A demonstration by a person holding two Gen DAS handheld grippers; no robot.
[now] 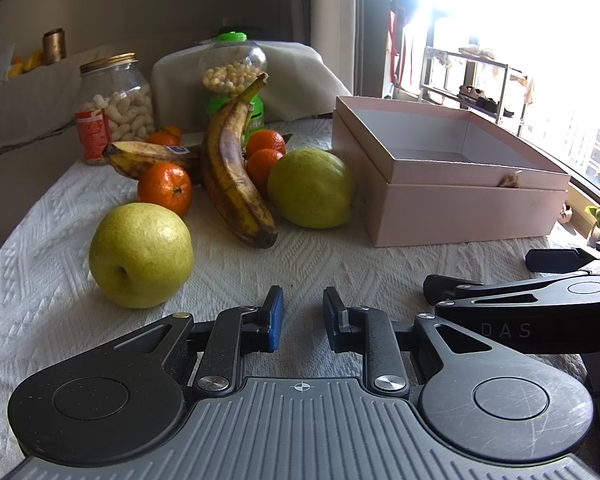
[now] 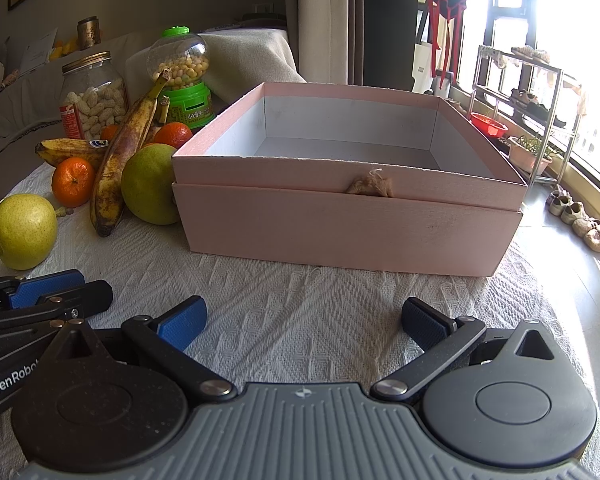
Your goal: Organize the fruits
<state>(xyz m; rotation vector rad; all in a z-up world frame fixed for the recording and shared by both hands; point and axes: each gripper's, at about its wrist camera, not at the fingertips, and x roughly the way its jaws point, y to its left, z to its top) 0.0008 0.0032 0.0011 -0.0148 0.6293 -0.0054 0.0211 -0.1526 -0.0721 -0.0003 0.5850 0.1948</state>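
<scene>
Both tools low over the white cloth (image 2: 300, 280), holding nothing. Left gripper (image 1: 302, 312) fingers parted narrowly; right gripper (image 2: 302, 320) spread wide. Nearest fruit: yellow pear (image 1: 140, 254), loose. Behind it: mandarins (image 1: 165, 187), bananas (image 1: 230, 172), green pear (image 1: 310, 188), clustered beside the open pink box (image 2: 348, 224), probably their destination. No fruit boxed yet.

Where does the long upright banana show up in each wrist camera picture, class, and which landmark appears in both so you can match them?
Left wrist view: the banana stands centre-left, leaning among the oranges, left of the pink box.
Right wrist view: the banana is at the left, beside a green pear, again left of the pink box.
Shared landmark: the green candy dispenser behind the banana's stem.
</scene>
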